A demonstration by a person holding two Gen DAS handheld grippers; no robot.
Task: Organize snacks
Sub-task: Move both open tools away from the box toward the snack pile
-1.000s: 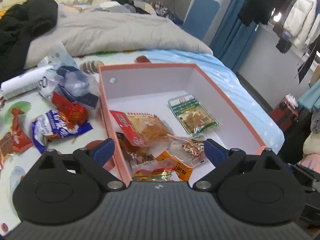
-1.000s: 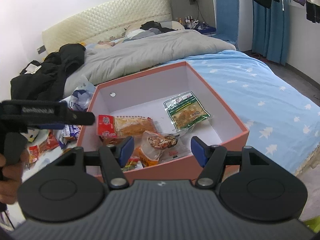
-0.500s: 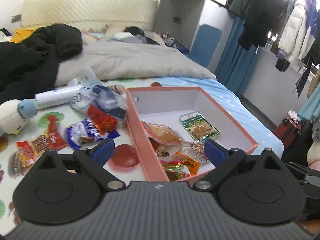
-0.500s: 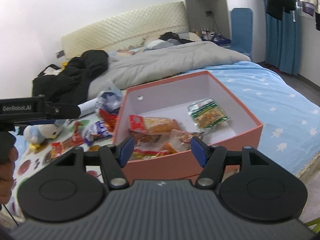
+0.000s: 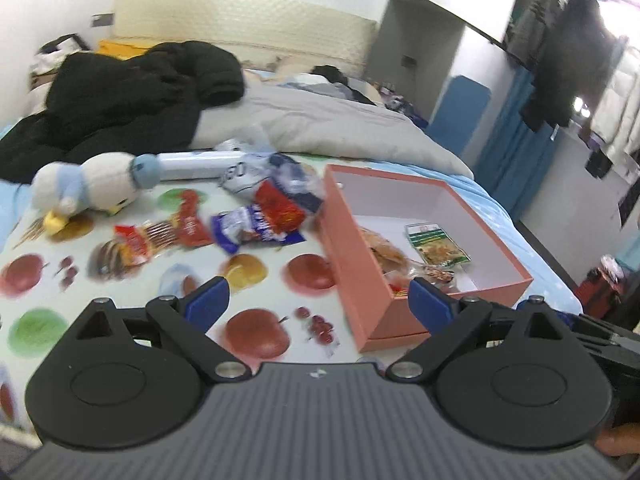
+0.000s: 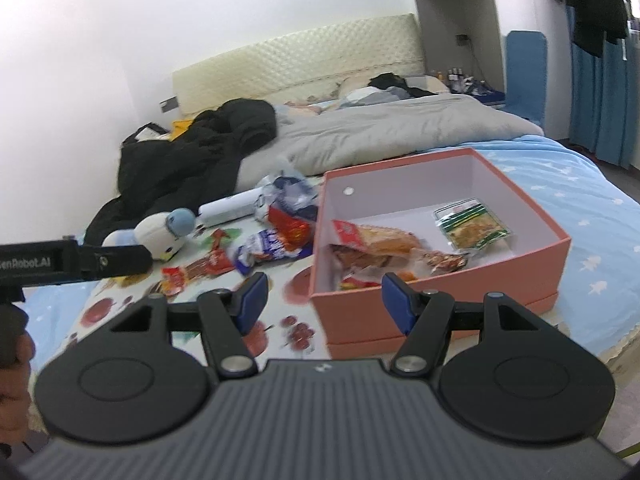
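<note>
Both of your grippers have pulled back from the pink box (image 6: 440, 280) and swung toward the left, so the loose snacks on the fruit-print mat (image 5: 256, 272) are now in view. Your left gripper (image 5: 318, 300) has its fingers apart with nothing between them, and your right gripper (image 6: 322, 296) is the same, fingers apart and empty. The box sits on the bed, at the right edge of the mat, and I count about four or five packets in it, among them one green packet (image 6: 472, 226) lying apart from an overlapping heap. Outside, I count about five: a red packet (image 5: 280, 208), a blue-and-white packet (image 5: 256, 230), two red-orange ones (image 5: 160, 236) and a crumpled bluish bag (image 5: 288, 180); the blur makes this count uncertain. One plush duck (image 5: 88, 188) and one white tube (image 5: 196, 166) lie there too. What could go wrong: the loose packets overlap, so your fingers may catch two at once or slip on the shiny foil. You may also take the duck or the tube, which are probably not snacks.
</note>
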